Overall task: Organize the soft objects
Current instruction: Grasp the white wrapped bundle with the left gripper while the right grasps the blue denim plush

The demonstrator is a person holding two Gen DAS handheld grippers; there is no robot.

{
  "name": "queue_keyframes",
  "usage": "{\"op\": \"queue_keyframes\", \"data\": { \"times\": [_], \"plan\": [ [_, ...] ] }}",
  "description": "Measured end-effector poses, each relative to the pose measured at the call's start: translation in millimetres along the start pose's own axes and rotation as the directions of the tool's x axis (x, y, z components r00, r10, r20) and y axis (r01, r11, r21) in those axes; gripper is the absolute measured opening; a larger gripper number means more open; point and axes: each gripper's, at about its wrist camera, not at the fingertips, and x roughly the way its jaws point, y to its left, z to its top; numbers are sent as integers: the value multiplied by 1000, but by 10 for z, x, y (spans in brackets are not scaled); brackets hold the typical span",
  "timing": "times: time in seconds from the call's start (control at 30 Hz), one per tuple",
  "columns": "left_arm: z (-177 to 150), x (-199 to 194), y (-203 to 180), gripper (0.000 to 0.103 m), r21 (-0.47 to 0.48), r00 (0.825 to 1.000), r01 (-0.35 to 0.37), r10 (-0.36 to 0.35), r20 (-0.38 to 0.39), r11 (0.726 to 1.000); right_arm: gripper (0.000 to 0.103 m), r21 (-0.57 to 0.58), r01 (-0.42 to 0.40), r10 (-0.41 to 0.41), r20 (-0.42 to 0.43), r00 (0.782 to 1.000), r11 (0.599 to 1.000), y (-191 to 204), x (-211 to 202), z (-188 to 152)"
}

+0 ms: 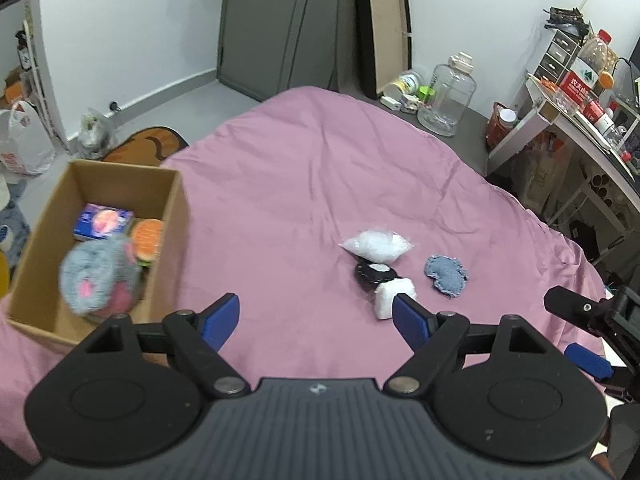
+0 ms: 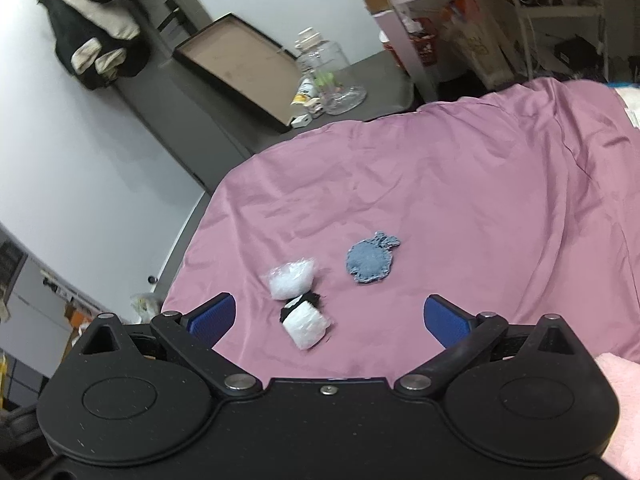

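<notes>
Both grippers are spread wide with nothing between the fingers. The left gripper point(image 1: 316, 322) hangs above the pink bed sheet point(image 1: 320, 168), just beside the cardboard box point(image 1: 168, 216), where a grey plush toy point(image 1: 100, 276), a burger-shaped toy point(image 1: 148, 240) and a blue packet point(image 1: 102, 222) already lie. The right gripper point(image 2: 330, 318) points at the leftovers on the bed: a clear white bag point(image 2: 292, 278), a black-and-white soft toy point(image 2: 306, 320) touching it, and a blue denim piece point(image 2: 370, 260) near by. The sorting looks partly done. Next comes lowering a gripper over one soft piece and pinching gently.
</notes>
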Motion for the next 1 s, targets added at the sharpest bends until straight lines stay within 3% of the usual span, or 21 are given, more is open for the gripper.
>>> {"op": "queue_keyframes", "data": {
  "times": [0.43, 0.77, 0.93, 1.0],
  "plan": [
    [-72, 905, -349, 82, 14, 993, 90, -88, -83, 996, 85, 83, 0, 5, -68, 998, 997, -299, 487, 50],
    [-123, 1581, -504, 82, 11, 968, 169, -164, -191, 986, 72, 164, 24, -1, -139, 990, 986, -517, 1049, 75],
    [-109, 1771, -534, 77, 35, 962, 201, -190, -195, 979, 70, 202, 26, -3, -114, 993, 979, -574, 1245, 108],
    [-93, 1830, -528, 64, 28, 959, 207, -197, -201, 978, 65, 195, 27, -3, -123, 992, 980, -573, 1352, 114]
  ]
}}
